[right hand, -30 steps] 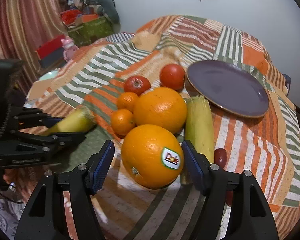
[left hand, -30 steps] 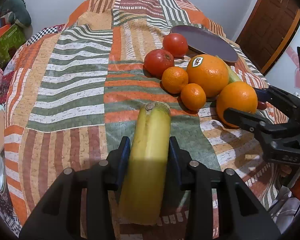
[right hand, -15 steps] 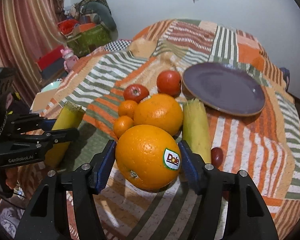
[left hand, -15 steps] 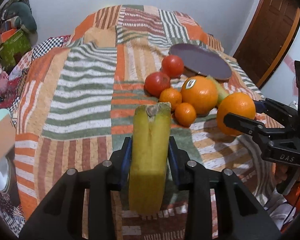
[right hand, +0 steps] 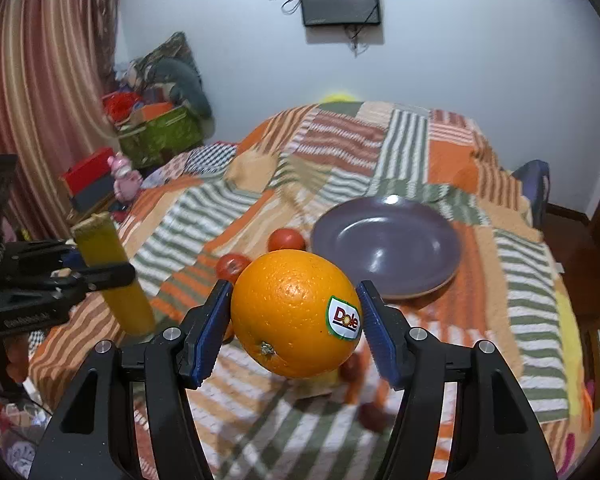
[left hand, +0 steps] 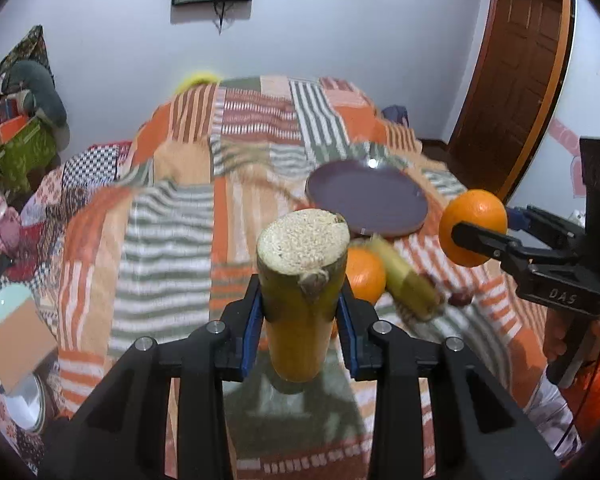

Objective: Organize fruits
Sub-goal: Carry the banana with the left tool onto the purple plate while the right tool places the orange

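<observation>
Purple plate [right hand: 385, 246] lies ahead of both grippers on the quilted bed [right hand: 204, 216]; right gripper [right hand: 296, 324], nearer it, has its fingers clamped on a stickered orange [right hand: 296, 312]; left gripper [left hand: 301, 316] pinches a yellow-green stalk [left hand: 300, 300], long axis running forward and up, cut end toward the plate.

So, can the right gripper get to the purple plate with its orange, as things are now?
Probably yes. The right gripper holds the orange above the quilt, the purple plate lies ahead with nothing on it, and the two tomatoes sit to its left, out of the way.
</observation>
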Demonstrator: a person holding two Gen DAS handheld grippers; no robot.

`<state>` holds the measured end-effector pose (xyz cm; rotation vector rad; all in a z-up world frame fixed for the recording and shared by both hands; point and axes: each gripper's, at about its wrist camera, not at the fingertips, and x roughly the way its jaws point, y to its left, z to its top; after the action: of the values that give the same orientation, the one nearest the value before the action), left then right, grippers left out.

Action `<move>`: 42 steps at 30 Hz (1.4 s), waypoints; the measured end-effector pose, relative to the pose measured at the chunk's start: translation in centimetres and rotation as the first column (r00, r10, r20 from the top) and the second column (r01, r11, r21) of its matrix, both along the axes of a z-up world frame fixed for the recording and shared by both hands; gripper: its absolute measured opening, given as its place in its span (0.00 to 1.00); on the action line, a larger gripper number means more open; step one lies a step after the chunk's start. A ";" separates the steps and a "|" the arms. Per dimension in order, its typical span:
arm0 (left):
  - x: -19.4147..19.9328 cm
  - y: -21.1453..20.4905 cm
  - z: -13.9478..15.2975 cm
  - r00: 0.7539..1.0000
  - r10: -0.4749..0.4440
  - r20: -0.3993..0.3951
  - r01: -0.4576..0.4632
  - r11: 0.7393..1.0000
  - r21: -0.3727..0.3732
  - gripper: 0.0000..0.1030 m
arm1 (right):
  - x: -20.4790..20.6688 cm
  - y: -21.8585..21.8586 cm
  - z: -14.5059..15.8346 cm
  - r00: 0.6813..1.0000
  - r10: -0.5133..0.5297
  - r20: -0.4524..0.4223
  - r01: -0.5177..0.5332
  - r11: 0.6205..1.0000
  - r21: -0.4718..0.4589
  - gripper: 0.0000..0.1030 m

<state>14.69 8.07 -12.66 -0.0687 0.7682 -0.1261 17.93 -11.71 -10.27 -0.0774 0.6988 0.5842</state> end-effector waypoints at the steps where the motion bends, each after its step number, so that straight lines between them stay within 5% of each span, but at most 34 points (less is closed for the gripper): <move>1: 0.3 -0.1 0.4 1.000 0.002 0.012 -0.002 1.000 0.000 0.33 | 0.3 -0.4 0.3 1.000 -0.011 0.008 0.011 1.000 0.005 0.58; 22: 8.2 -3.9 5.1 0.991 -0.054 0.123 0.056 0.998 -0.013 0.33 | 4.5 -4.0 4.3 0.984 -0.108 0.144 0.101 0.993 0.055 0.58; 42: 17.5 -8.3 -1.1 0.987 -0.154 -0.043 0.155 0.988 0.014 0.33 | 11.8 -3.4 0.1 0.991 -0.105 0.085 0.107 0.994 -0.014 0.58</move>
<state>32.16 -0.23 -13.77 0.0045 0.8163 -0.2662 29.76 -15.07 -10.17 -0.0806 0.6229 0.4701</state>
